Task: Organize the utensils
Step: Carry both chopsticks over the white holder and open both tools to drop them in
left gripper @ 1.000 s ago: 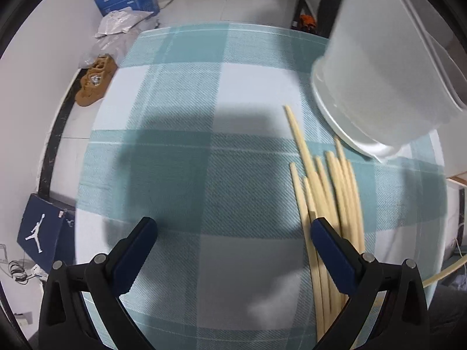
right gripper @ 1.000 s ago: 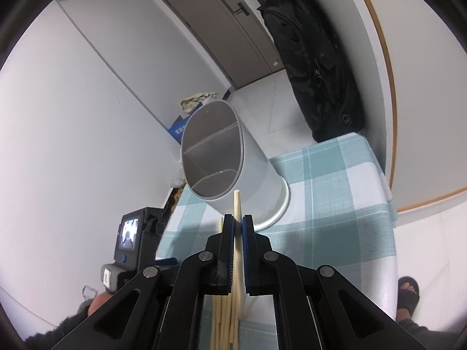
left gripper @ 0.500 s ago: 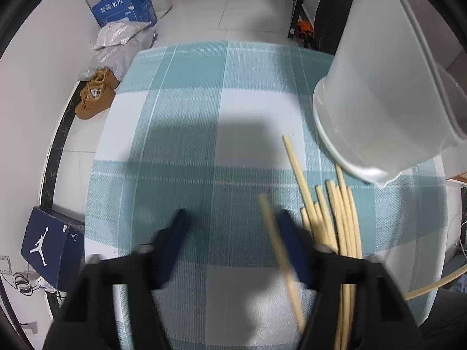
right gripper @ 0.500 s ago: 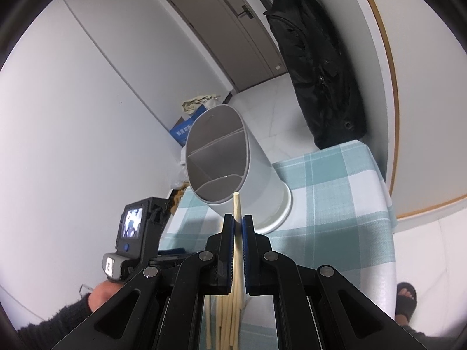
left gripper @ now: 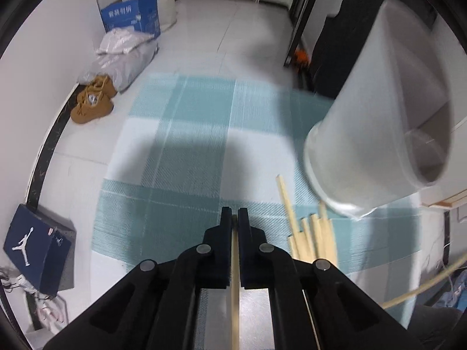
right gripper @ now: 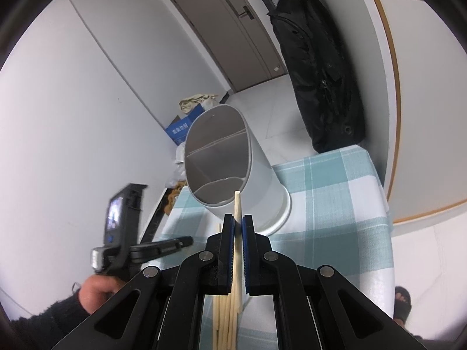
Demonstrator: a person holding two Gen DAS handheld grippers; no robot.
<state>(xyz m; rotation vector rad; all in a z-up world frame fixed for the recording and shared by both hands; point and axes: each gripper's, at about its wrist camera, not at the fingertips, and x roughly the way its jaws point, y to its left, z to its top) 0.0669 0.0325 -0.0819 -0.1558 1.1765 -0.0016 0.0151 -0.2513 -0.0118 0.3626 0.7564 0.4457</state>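
Note:
A pale chopstick [left gripper: 235, 277] is pinched between the jaws of my left gripper [left gripper: 235, 213] as they close, above the teal checked tablecloth [left gripper: 189, 160]. Several more chopsticks [left gripper: 315, 239] lie in a loose pile to its right, below the white divided utensil holder [left gripper: 379, 134]. My right gripper [right gripper: 238, 218] is shut on another chopstick [right gripper: 238, 204], whose tip points up at the mouth of the holder [right gripper: 262, 180]. In the right wrist view the pile [right gripper: 224, 320] shows under the jaws, and the left gripper [right gripper: 186, 240] is at the lower left, held by a hand [right gripper: 96, 288].
The table's far edge drops to a tiled floor with brown shoes [left gripper: 93, 105], plastic bags, a blue carton [left gripper: 131, 14] and a dark shoebox [left gripper: 35, 250]. A black bag [right gripper: 321, 73] hangs on the wall behind the table. A sandalled foot [right gripper: 402, 303] stands at the right.
My left gripper went from wide open to shut, taking one chopstick from the pile's left side and lifting it. The right gripper kept its chopstick and stayed put.

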